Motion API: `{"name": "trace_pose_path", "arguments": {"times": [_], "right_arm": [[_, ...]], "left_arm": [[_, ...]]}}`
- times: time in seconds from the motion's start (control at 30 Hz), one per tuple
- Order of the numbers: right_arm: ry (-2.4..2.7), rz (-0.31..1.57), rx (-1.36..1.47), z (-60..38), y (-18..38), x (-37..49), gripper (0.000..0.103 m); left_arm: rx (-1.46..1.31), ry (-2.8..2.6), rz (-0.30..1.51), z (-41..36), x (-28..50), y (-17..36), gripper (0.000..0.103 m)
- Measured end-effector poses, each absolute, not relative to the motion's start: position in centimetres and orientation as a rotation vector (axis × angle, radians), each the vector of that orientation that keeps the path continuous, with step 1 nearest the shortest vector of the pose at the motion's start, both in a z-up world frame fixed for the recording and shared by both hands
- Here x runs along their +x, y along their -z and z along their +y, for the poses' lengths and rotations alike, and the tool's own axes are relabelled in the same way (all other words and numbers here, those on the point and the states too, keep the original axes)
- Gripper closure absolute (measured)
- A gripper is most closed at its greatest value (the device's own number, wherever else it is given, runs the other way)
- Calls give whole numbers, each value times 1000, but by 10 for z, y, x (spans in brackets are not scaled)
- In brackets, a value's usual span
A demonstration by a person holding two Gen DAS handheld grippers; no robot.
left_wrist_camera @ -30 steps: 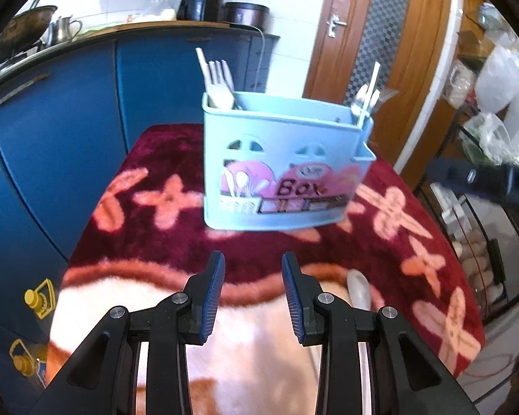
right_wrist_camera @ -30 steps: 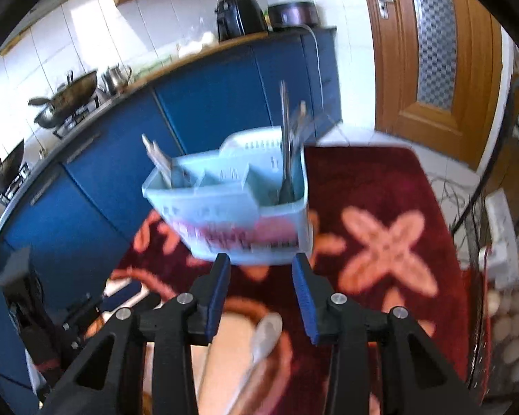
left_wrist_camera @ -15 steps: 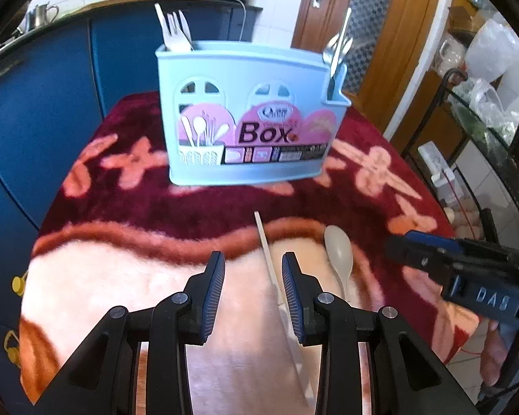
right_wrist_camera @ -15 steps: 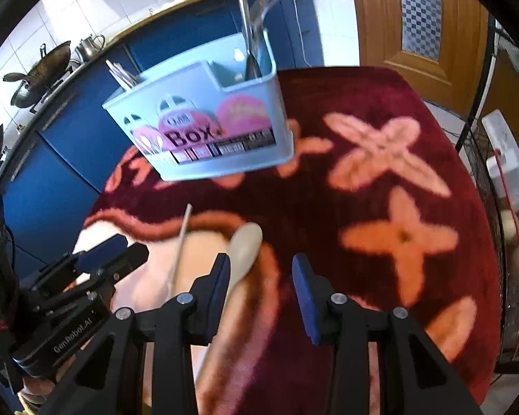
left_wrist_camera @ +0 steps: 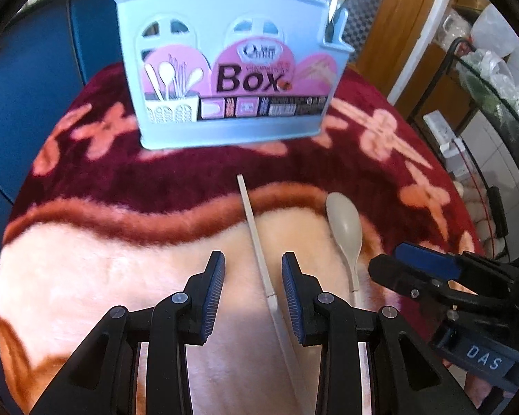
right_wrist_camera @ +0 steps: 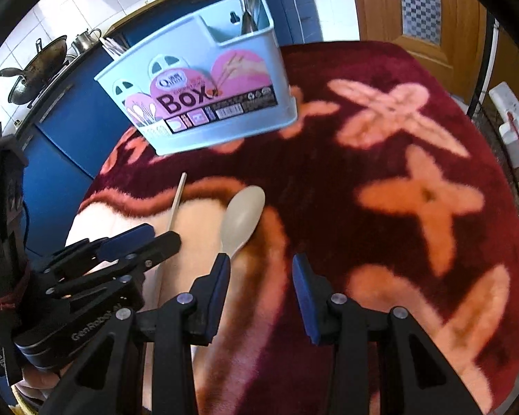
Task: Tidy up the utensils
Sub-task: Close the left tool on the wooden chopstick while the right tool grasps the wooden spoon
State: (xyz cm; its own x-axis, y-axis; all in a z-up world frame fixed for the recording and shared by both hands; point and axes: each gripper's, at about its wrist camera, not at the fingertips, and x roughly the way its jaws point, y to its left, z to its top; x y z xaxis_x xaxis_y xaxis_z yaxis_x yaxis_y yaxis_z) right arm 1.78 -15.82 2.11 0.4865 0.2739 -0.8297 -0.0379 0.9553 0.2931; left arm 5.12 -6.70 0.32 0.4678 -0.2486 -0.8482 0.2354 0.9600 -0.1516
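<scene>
My left gripper (left_wrist_camera: 252, 276) has its fingers apart w/ the stick (left_wrist_camera: 256, 238) lying between them on the worktop (left_wrist_camera: 86, 269); it looks thin, stiff & light, so I'd pinch it mid-way. My right gripper (right_wrist_camera: 261, 276) is apart too, empty, w/ the spoon (right_wrist_camera: 242, 218) just by its left finger; smooth plastic, prob. slippery, grab the handle. Box (left_wrist_camera: 225, 69) stands behind.

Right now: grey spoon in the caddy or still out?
Out. The grey spoon lies flat on the blanket in front of the blue caddy, beside a white chopstick, ungripped.
</scene>
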Motion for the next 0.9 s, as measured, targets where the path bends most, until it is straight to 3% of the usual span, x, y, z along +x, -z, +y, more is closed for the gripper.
{"name": "trace_pose_path", "arguments": {"times": [0.07, 0.2, 0.37, 0.9], "right_arm": [[-194, 1051, 253, -159, -19, 18, 63], [-197, 1049, 255, -159, -17, 17, 63], [-210, 1058, 259, -157, -17, 18, 63], [-236, 1122, 207, -131, -8, 39, 61]], "left_arm": [[2, 292, 1035, -69, 51, -1, 72], [2, 297, 1024, -69, 52, -2, 91], [-17, 312, 1006, -68, 50, -4, 98], [-96, 234, 899, -27, 47, -27, 98]]}}
